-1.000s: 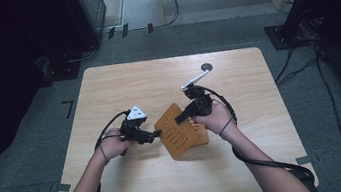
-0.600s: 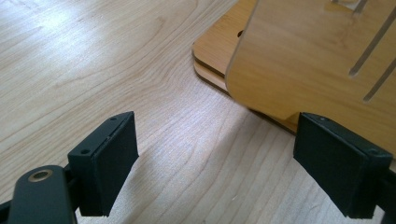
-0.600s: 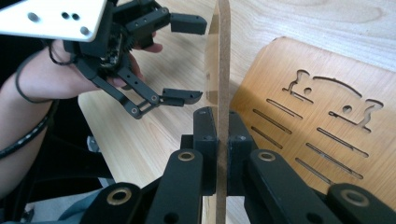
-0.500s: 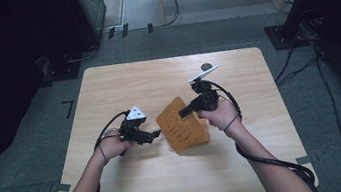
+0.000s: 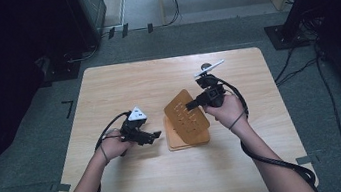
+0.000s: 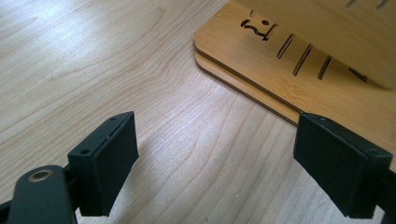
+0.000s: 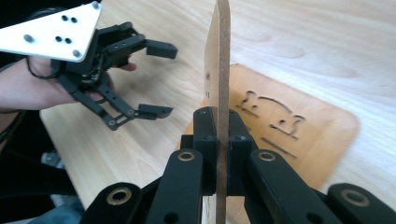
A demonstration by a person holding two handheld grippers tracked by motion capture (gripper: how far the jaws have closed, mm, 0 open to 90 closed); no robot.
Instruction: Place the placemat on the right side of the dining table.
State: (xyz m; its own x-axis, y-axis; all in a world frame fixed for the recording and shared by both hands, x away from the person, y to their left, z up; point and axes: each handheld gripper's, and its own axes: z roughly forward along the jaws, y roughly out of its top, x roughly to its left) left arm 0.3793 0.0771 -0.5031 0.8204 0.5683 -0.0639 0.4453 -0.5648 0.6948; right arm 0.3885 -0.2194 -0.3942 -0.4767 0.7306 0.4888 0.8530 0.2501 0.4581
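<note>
A bamboo stand lies mid-table, made of two slotted boards. Its upper board [image 5: 185, 115] is tilted up off the base board [image 5: 188, 141]. My right gripper [image 5: 191, 105] is shut on the upper board's far right edge; in the right gripper view the thin board edge [image 7: 223, 56] stands upright between the pads of my right gripper [image 7: 222, 135], above the base board [image 7: 299, 140]. My left gripper [image 5: 156, 136] stands open just left of the stand, nothing between its fingers. In the left gripper view the base board's corner [image 6: 261, 88] lies beyond my open left gripper [image 6: 217, 175].
The light wooden table [image 5: 122, 92] has free room to the left, back and front of the stand. A cable [image 5: 268, 160] trails from my right hand over the front right edge. Dark equipment and cables stand on the floor around the table.
My right hand has risen and moved slightly back, lifting the upper board steeper off the base. The left gripper has stayed in place, open.
</note>
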